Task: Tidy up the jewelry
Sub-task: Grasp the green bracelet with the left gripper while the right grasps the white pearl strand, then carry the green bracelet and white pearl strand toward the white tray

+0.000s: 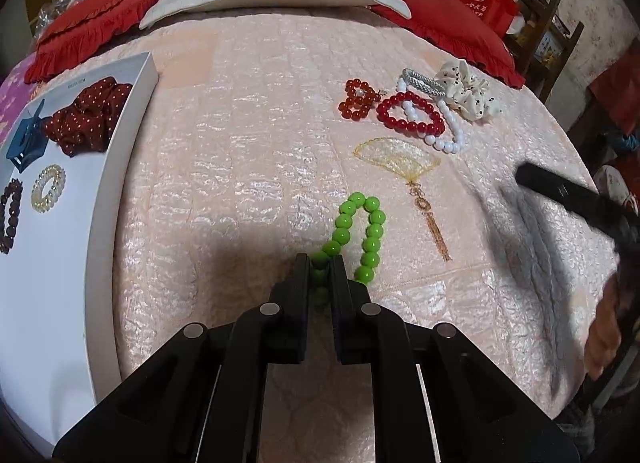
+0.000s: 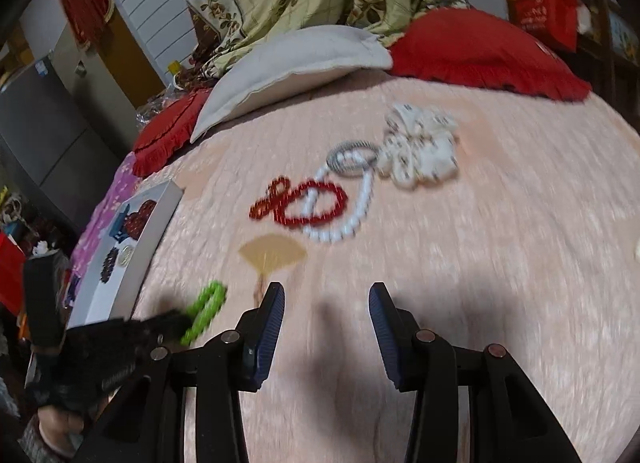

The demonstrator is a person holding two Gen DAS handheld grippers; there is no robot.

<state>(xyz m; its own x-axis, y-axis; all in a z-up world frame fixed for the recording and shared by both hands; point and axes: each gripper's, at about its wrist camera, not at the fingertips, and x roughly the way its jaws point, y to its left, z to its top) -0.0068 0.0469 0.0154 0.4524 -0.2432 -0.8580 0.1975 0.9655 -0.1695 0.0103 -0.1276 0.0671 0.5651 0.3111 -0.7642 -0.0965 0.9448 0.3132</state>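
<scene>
Left gripper [image 1: 320, 263] pinches green bead bracelet [image 1: 362, 231] at frame btm-center; right gripper [image 2: 326, 303] gapes wide, empty (rt view blurred).

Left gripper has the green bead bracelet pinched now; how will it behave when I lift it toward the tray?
The green bead bracelet probably hangs floppy: its loop already bends limply from the left gripper. The glossy round beads may slip between the pads. Held by a few beads, it likely swings, so move slowly toward the white tray.
</scene>
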